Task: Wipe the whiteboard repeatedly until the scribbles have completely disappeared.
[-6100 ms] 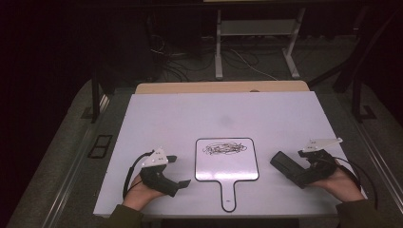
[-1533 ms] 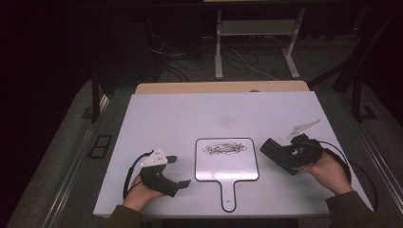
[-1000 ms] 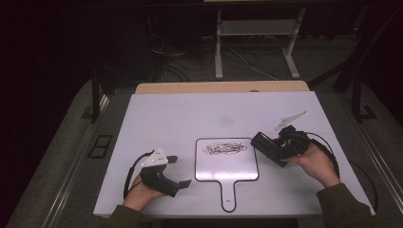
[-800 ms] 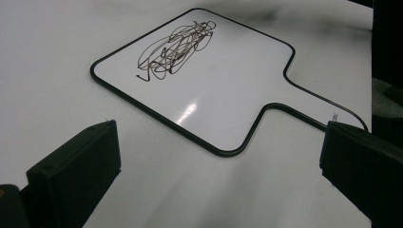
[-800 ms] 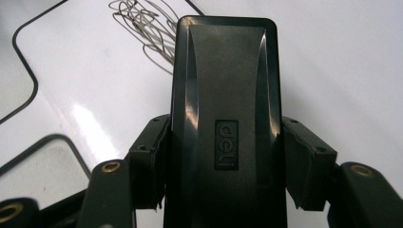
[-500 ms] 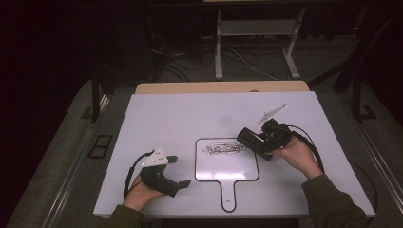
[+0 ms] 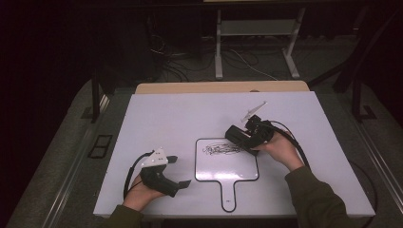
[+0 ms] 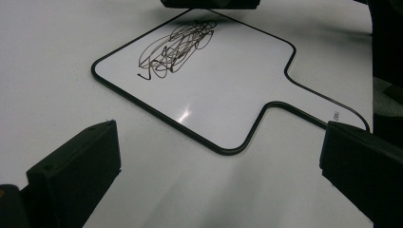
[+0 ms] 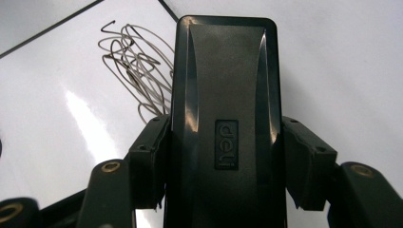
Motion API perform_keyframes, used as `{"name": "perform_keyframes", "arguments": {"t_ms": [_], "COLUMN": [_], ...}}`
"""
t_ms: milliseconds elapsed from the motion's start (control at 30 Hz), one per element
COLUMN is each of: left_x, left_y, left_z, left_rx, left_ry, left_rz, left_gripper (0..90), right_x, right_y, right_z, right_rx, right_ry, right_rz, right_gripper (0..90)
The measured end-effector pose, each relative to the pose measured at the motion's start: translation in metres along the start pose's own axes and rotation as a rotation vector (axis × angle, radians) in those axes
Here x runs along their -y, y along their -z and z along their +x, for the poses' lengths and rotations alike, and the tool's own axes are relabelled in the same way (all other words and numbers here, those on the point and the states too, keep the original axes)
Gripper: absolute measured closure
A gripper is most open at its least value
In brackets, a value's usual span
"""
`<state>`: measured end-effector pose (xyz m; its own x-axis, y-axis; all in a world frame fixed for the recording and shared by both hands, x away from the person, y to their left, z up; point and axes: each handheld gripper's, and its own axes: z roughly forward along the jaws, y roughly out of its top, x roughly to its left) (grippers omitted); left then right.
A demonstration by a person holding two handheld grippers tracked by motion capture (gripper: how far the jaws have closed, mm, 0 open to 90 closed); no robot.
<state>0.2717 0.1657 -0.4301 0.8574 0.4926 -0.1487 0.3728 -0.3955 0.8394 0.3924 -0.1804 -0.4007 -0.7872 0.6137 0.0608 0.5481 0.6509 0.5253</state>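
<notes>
glossy whiteboard (image 8: 223, 90), black plastic eraser (image 9: 223, 123)

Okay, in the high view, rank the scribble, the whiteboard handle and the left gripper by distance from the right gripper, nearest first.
1. Scribble, on the whiteboard just left of the right gripper.
2. Whiteboard handle, toward the table's near edge.
3. Left gripper, far left, near that edge.

- 1 white table (image 7: 180, 114)
- 1 paddle-shaped whiteboard (image 7: 227, 168), 1 scribble (image 7: 219, 148) on it
- 1 black eraser (image 9: 222, 118), "deli" label
- 2 grippers: left gripper (image 7: 178, 172), right gripper (image 7: 243, 137)
- 2 hands
</notes>
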Motion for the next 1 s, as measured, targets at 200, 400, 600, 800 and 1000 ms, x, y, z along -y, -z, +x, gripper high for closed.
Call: {"name": "perform_keyframes", "arguments": {"t_ms": [200,400,600,800,1000], "left_x": [0.000,0.000,0.000,0.000,0.000], "left_y": [0.001,0.000,0.000,0.000,-0.001], "left_z": [0.001,0.000,0.000,-0.001,-0.001], "left_rx": [-0.002,0.001,0.004,0.004,0.004], "left_ry": [-0.004,-0.006,-0.011,-0.010,-0.010], "left_rz": [0.004,0.005,0.008,0.011,0.008], "left_gripper": [0.0,0.0,0.0,0.0,0.0], "right_x": [0.000,0.002,0.004,0.007,0.007], "right_y": [-0.008,-0.013,-0.018,-0.022,-0.022], "right_z": [0.002,0.002,0.001,0.002,0.003], "right_rx": [0.004,0.013,0.026,0.027,0.045], "right_ry": [0.004,0.004,0.019,0.033,0.044], "right_rz": [0.013,0.028,0.047,0.053,0.057], "right_gripper": [38.8,38.8,38.8,38.8,38.8]}}
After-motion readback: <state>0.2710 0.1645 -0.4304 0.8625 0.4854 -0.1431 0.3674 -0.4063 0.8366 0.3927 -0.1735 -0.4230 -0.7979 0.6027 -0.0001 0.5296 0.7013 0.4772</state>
